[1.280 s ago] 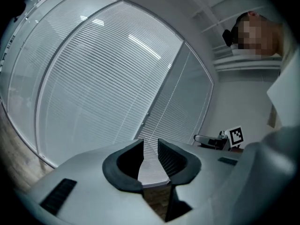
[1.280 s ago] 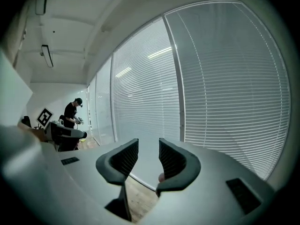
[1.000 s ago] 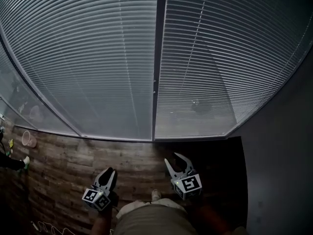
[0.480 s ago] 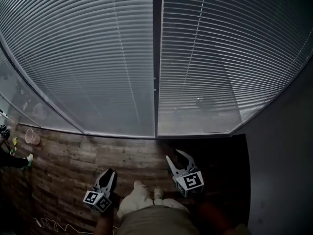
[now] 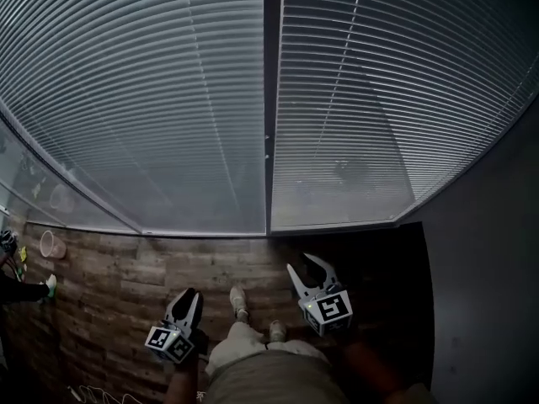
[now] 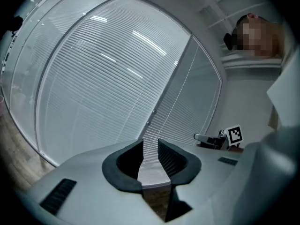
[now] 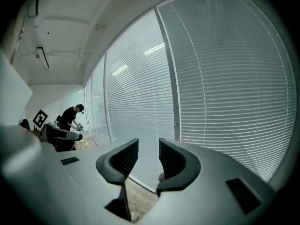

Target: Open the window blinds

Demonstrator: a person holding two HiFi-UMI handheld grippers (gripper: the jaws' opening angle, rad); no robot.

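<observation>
Two shut slatted blinds fill the window: the left blind [image 5: 143,99] and the right blind [image 5: 387,82], split by a dark upright frame post [image 5: 271,74]. Both grippers are held low over the wooden floor [image 5: 126,284], well short of the blinds. My left gripper [image 5: 189,295] points at the left blind's lower edge, jaws apart with nothing between them; in the left gripper view it [image 6: 150,142] looks along the post [image 6: 180,76]. My right gripper [image 5: 301,264] is open and empty too; in the right gripper view it [image 7: 148,143] faces the post [image 7: 169,78].
A dark wall [image 5: 488,276] closes the right side. At far left stand a pink cup [image 5: 50,244] and another person [image 5: 17,289], also seen in the right gripper view [image 7: 72,117]. Cables [image 5: 88,391] lie at the bottom left. My own shoe [image 5: 239,301] is between the grippers.
The view has drawn nearer the window and the blinds loom larger. One foot has stepped forward between the grippers. Both grippers travelled along with their jaws unchanged.
</observation>
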